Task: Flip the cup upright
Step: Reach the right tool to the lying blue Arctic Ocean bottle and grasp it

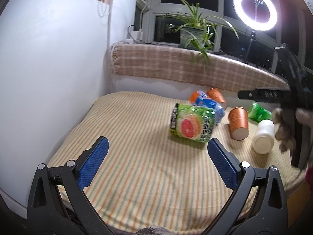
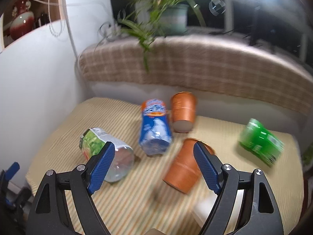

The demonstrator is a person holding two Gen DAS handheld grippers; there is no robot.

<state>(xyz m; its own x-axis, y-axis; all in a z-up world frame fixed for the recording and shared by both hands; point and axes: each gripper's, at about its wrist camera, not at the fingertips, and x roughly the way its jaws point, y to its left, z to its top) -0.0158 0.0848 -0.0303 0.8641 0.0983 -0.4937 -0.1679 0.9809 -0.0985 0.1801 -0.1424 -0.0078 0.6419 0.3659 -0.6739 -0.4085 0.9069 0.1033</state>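
Note:
Several cups lie on their sides on a striped cloth (image 1: 137, 156). A near orange cup (image 2: 183, 168) lies with its base toward me, just ahead of my open right gripper (image 2: 154, 152), partly behind its right finger (image 2: 205, 168). It also shows in the left wrist view (image 1: 238, 124). A second orange cup (image 2: 183, 111) lies farther back. A green grapefruit cup (image 1: 192, 124), a blue cup (image 2: 155, 129), a green cup (image 2: 260, 142) and a white cup (image 1: 264, 137) lie around. My left gripper (image 1: 156, 146) is open and empty, short of the grapefruit cup.
A white wall (image 1: 49, 68) bounds the left. A checked cushion ledge (image 1: 185, 66) runs along the back with a potted plant (image 1: 193, 31) and a ring light (image 1: 255, 6). The right gripper's black body (image 1: 293, 107) shows at the right of the left wrist view.

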